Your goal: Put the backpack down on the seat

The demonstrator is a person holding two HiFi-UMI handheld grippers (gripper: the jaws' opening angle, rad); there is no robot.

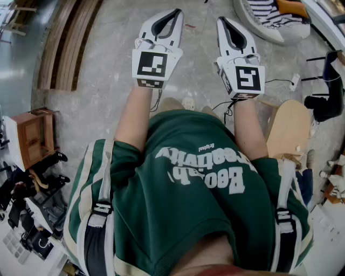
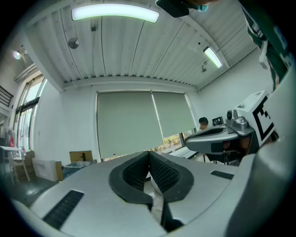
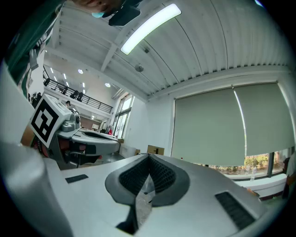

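Note:
The backpack is on the person's back; only its pale shoulder straps show over the green shirt, one strap (image 1: 102, 207) at the left and the other strap (image 1: 284, 215) at the right. A light wooden seat (image 1: 290, 128) stands on the floor to the right of the person's legs. Both grippers are held out in front, side by side, above the concrete floor. My left gripper (image 1: 176, 12) (image 2: 149, 153) is shut with nothing in it. My right gripper (image 1: 221, 20) (image 3: 149, 157) is also shut and holds nothing. Both gripper views point up at the ceiling and the window blinds.
Wooden planks (image 1: 70, 43) lie at the upper left, and a small wooden cabinet (image 1: 32, 135) stands at the left. A striped cushion (image 1: 269, 15) is at the upper right. A black stand (image 1: 326, 102) and a cable with a plug (image 1: 294, 81) are beside the seat.

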